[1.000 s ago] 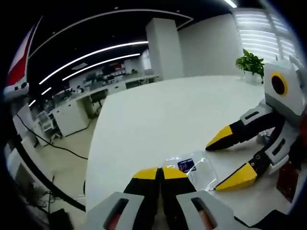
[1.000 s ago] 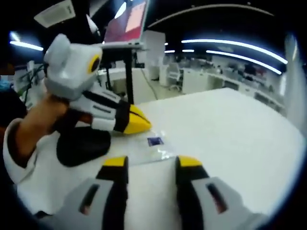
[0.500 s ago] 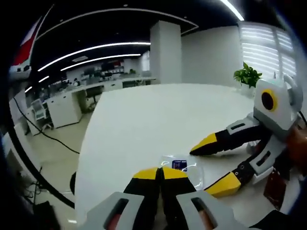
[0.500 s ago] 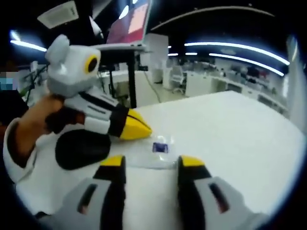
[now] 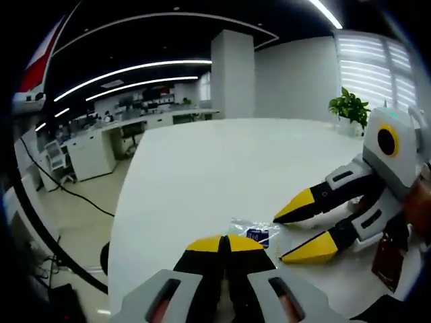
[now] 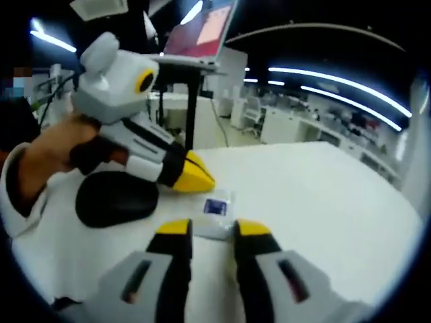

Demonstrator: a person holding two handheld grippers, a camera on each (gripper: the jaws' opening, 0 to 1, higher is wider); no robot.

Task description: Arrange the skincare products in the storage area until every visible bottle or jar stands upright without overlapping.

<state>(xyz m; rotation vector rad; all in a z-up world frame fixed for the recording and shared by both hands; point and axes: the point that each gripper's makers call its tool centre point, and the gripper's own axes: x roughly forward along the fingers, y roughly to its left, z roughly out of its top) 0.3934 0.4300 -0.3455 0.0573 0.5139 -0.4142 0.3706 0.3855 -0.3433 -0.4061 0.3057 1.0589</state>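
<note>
While both grippers are converging on one clear sachet (image 5: 254, 234) w/ a dark blue label, lying flat on the white table (image 5: 222, 161), no bottle or jar is appearing. Left gripper (image 5: 225, 243): jaws pressed together, tips touching; whether they are pinching the sachet's near edge, which lies just past the tips, cannot be told. Right gripper (image 6: 211, 229): jaws narrow, a slim gap between them, nothing gripped yet; sachet (image 6: 214, 214) lying just ahead of the tips, reaching toward the gap. In the left gripper view the right gripper (image 5: 312, 226) is entering from the right, its tips straddling the sachet's far side.

Judgement: step in hand is a grasp of the flat packet. Thin, slippery film probably needs a low approach, one tip sliding under an edge, the other gripper pinning it so it isn't skating away.

Surface & room: glossy white tabletop; black rounded pad (image 6: 116, 200) beside the left gripper (image 6: 192, 176), left of the right jaws; a laptop (image 6: 202, 30) on a stand behind. Potted plant (image 5: 349, 105) at the table's far edge; open-plan office w/ desks & ceiling light strips (image 5: 135, 74) beyond.
</note>
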